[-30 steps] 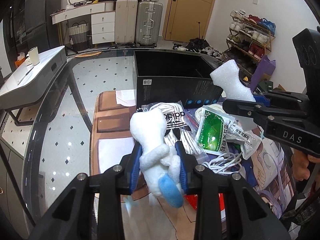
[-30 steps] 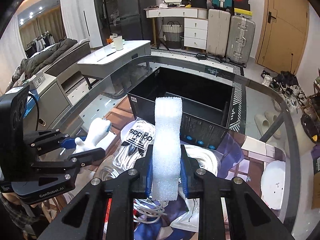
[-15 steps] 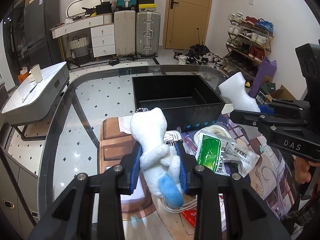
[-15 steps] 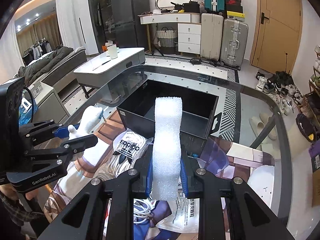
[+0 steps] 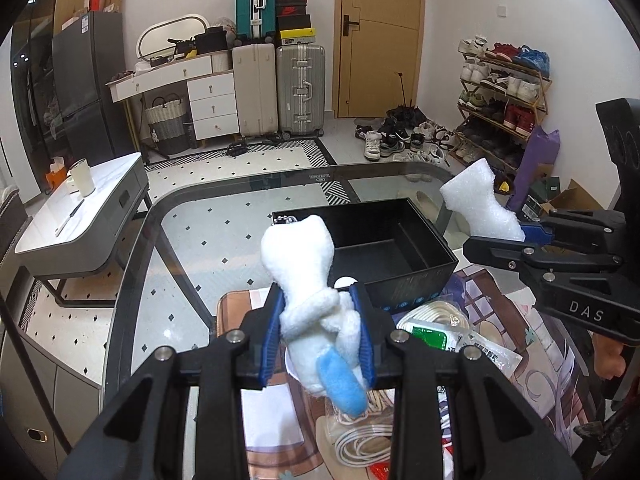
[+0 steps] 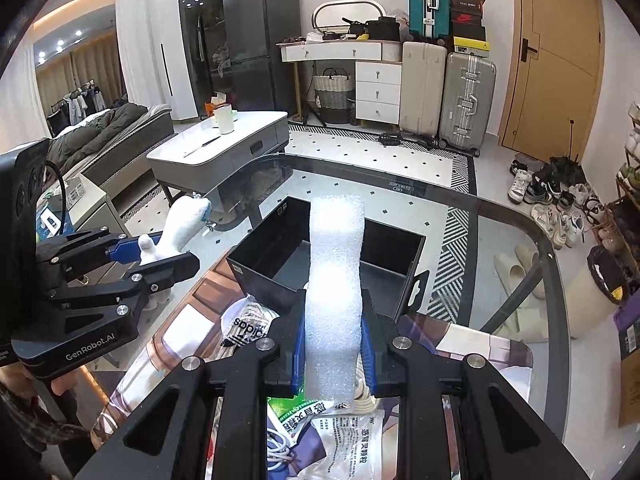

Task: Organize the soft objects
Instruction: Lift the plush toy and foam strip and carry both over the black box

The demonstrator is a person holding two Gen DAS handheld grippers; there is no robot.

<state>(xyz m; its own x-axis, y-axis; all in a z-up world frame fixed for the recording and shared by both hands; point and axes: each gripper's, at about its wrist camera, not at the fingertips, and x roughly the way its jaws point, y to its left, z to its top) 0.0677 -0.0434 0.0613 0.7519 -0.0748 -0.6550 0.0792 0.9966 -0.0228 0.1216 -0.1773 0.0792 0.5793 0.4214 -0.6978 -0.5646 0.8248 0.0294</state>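
Observation:
My left gripper (image 5: pixel 319 330) is shut on a white plush toy (image 5: pixel 308 276) with a blue tag, held in the air above the table. It also shows at the left of the right wrist view (image 6: pixel 156 250). My right gripper (image 6: pixel 332 340) is shut on a white foam strip (image 6: pixel 335 280) that stands upright; the foam strip also shows at the right of the left wrist view (image 5: pixel 478 210). An open black box (image 5: pixel 384 248) sits on the glass table ahead of and below both grippers; it also shows in the right wrist view (image 6: pixel 288 264).
On the patterned mat (image 5: pixel 496 312) below lie a green and white packet (image 5: pixel 452 340), coiled white cord (image 5: pixel 360 444) and an adidas bag (image 6: pixel 246 328). The glass table's rim (image 5: pixel 168 208) curves around the box. A low white side table (image 5: pixel 80 216) stands beyond the glass table's left rim.
Both grippers have risen well above the table with their loads still held. The box and the items on the mat now look lower and farther away.

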